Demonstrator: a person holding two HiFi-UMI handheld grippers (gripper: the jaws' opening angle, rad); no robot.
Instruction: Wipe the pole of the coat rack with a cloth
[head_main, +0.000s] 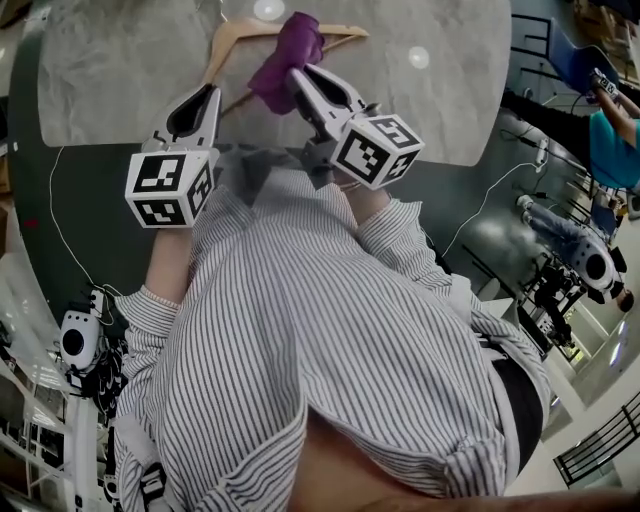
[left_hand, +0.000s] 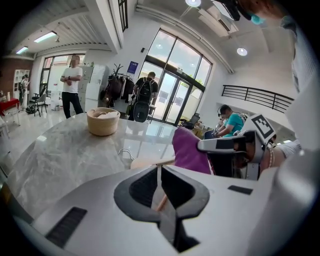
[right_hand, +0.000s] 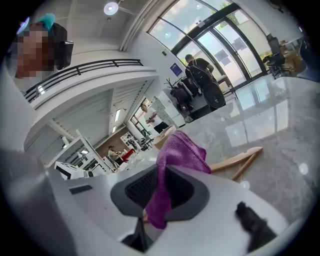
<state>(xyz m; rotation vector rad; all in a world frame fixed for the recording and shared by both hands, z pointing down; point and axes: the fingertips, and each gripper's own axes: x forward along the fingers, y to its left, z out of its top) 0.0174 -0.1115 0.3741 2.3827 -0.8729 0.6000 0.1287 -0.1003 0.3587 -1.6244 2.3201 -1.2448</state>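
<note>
While shut, right tongs (right_hand: 161, 172) grip cloth (right_hand: 181, 149).

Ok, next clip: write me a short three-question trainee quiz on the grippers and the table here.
1. True or false: the right gripper is shut on the purple terry cloth.
2. What stands on the grey marble table? A a tan round bowl; B a glass bottle; C a black kettle.
3. Fill in: the left gripper is shut on a thin bar of the ____.
Key: 1 true; 2 A; 3 pale wooden clothes hanger.
</note>
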